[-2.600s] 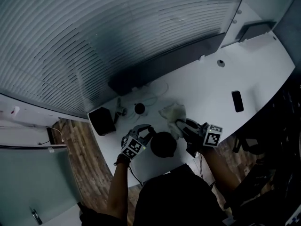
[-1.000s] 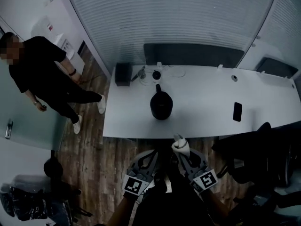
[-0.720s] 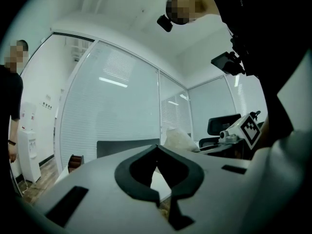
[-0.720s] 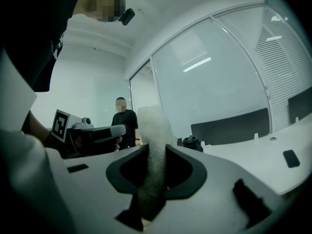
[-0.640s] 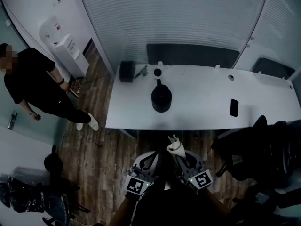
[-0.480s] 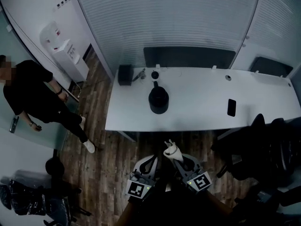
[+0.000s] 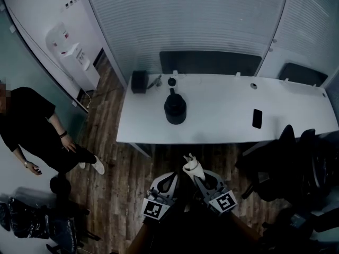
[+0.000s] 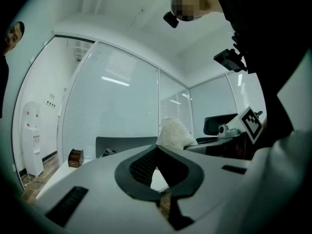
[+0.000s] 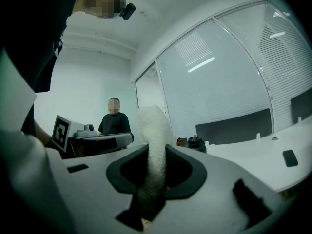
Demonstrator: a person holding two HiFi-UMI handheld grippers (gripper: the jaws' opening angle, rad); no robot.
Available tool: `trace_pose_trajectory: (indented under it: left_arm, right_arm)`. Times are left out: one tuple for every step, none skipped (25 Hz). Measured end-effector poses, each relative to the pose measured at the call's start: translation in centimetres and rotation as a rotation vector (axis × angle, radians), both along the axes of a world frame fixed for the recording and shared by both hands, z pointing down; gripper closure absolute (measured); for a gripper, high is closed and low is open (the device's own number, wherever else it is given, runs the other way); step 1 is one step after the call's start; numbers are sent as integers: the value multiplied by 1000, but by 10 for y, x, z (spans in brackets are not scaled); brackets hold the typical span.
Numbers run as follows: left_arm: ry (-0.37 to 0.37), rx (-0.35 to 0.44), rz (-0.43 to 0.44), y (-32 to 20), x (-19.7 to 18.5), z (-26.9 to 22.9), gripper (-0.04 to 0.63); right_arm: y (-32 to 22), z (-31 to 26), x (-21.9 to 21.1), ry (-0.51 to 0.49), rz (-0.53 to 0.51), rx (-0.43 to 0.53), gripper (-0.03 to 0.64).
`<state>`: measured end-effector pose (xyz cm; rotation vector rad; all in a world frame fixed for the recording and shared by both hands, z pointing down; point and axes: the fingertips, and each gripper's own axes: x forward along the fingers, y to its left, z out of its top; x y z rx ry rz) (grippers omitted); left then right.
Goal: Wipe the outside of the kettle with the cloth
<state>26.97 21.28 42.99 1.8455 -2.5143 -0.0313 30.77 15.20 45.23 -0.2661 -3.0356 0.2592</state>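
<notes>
Cloth [image 7: 190,165] clamped in the shut jaws of the right gripper [image 7: 196,174], low at 6 o'clock in the head view, pale tuft standing up past the tips. Only a narrow fold pinched, so likely to drag out of the hold under hard rubbing.

Left gripper [image 7: 170,180] just beside, at 7 o'clock, jaws pressed together on nothing. Both held close to the body, well short of the table [image 7: 222,128] edge. No wiping under way.

Further out, toward 12 o'clock: kettle [image 7: 175,109] upright on the left part of the table, untouched and unbraced. Main risk, as a judgement: a one-sided wipe shoving it across the smooth top or tipping it. Safer with the empty gripper opened and set against it first.

Behind it, around 11 o'clock, a dark box [image 7: 139,81] near the back edge, open to a knock from a kettle pushed rearward. Phone [image 7: 257,118] at 2 o'clock, well apart, little danger. Chair [image 7: 296,160] at 4 o'clock, a possible snag on the way in.

Farthest, at 9 o'clock, a person [image 7: 32,128] standing on the wood floor, away from the work.
</notes>
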Motion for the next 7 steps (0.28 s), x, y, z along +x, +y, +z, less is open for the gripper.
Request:
trace_pose_trajectory:
  left_arm:
    - [0,1,0,1,0,0,591]
    - [1,1,-1,2,1,0,591]
    - [0,-1,0,3,1,1,591]
    - [-2,-4,1,3,1,2,591]
    - [-3,-6,2,4,1,2,591]
    - [-2,-7,2,4,1,3,591]
    - [-1,-7,2,5,0,4,591]
  right_arm:
    - [0,0,0,-1,0,1,532]
    - [1,0,1,-2,0,1,532]
    - [2,1,1,-3,-2,3,532]
    - [3,1,1,-3,-4,4,532]
    - [3,1,0,-3,-6,6,532]
    - [4,2,0,-2,-8,8,532]
    - [5,2,-1,-2,-9,10,532]
